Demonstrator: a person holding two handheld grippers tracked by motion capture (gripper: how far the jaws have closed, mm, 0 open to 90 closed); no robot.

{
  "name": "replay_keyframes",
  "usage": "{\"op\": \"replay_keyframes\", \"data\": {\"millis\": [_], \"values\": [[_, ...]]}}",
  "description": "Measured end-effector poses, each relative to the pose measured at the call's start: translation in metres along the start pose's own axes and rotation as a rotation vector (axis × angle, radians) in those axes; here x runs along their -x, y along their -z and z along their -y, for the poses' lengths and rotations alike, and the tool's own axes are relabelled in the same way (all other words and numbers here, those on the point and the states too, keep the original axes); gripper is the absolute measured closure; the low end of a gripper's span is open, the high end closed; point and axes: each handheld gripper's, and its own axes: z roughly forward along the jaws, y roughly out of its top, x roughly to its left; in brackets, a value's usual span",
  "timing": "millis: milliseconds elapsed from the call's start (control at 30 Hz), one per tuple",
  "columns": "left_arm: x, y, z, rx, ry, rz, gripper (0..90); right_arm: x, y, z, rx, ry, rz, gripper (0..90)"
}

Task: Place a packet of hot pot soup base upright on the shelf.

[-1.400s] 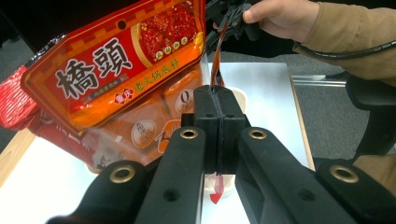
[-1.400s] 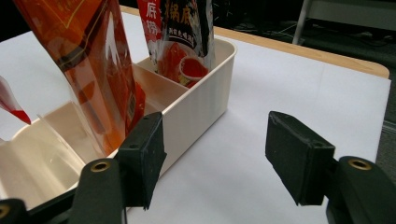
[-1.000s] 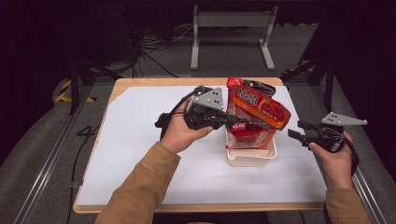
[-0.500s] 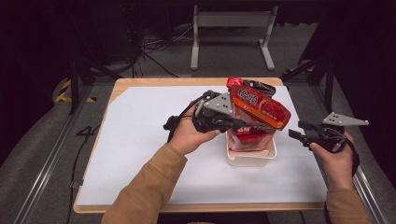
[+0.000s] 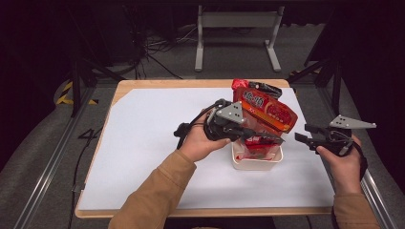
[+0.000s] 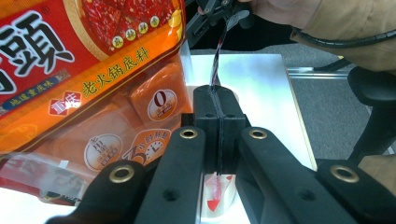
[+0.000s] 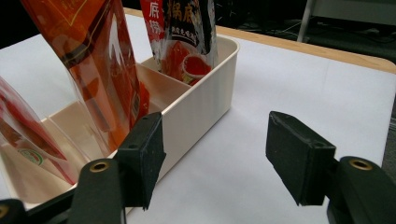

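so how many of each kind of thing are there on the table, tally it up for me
red and orange plastic sauce packets: 3 that can be told apart (orange one, dark red one, clear-bottomed one)
white plastic divided tub: 1
black two-jaw grippers: 2 (left gripper, right gripper)
total: 6

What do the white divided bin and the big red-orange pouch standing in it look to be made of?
The white divided bin looks like moulded plastic: smooth, matte cream walls with rounded corners. The big red-orange pouch seems to be glossy printed plastic film: it shows bright glare, and its lower part is see-through. The exact plastics can't be told.
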Motion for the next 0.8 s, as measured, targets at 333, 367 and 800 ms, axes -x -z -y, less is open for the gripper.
{"op": "replay_keyframes", "data": {"millis": [333, 367, 800], "values": [[0.000, -0.011, 0.004, -0.010, 0.012, 0.006, 89.8, 0.000, -0.001, 0.000, -0.006, -0.003, -0.010, 37.2], [0.000, -0.011, 0.005, -0.011, 0.016, 0.004, 89.8, 0.000, -0.002, 0.000, -0.008, -0.002, -0.010, 37.2], [-0.005, -0.021, 0.015, -0.040, 0.062, 0.009, 88.8, -0.001, -0.004, 0.001, -0.021, -0.005, -0.018, 35.7]]}}
